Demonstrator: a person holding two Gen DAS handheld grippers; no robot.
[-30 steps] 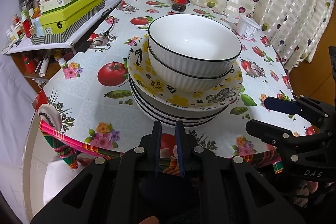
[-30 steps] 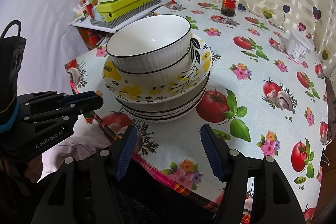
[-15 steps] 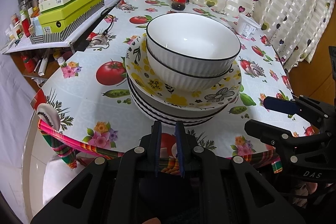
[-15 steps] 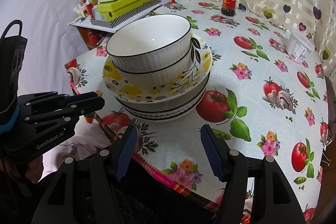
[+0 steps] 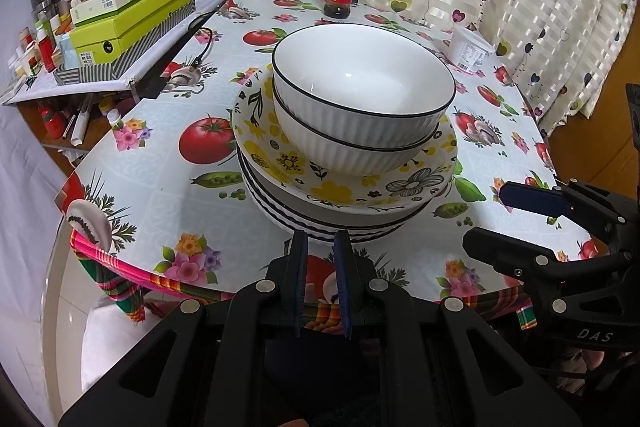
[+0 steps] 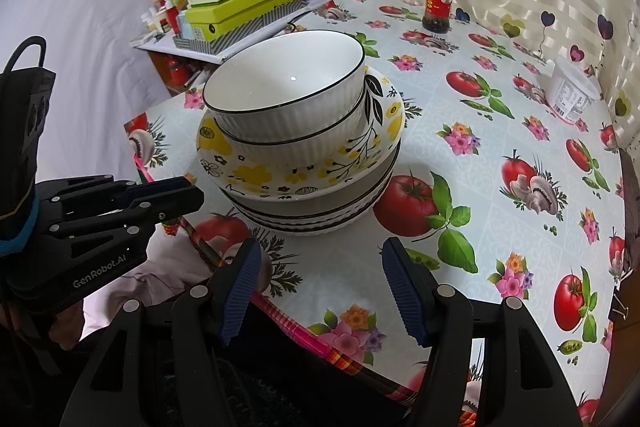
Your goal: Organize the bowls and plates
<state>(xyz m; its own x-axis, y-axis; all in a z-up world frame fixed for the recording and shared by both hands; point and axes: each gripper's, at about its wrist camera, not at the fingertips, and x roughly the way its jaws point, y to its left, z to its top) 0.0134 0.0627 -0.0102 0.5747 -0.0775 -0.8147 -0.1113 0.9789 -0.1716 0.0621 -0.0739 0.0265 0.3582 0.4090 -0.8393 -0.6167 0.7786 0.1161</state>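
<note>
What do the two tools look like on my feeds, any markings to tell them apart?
Both are black plastic linkages with silver rivets and ribbed dark-blue pads. The left tool reads "GenRobot.AI" in white on its side, with a blue band and a black cable loop behind it. The right tool shows "DAS" lettering in the left view.

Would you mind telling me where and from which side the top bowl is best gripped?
Grip the top bowl by its thin black-edged rim, one finger inside and one on the ribbed outer wall. It sits upright, nested in a second bowl that covers its lower wall, so only the rim band is free. Come from above on the near side, probably with the right gripper, which is open and empty.
</note>
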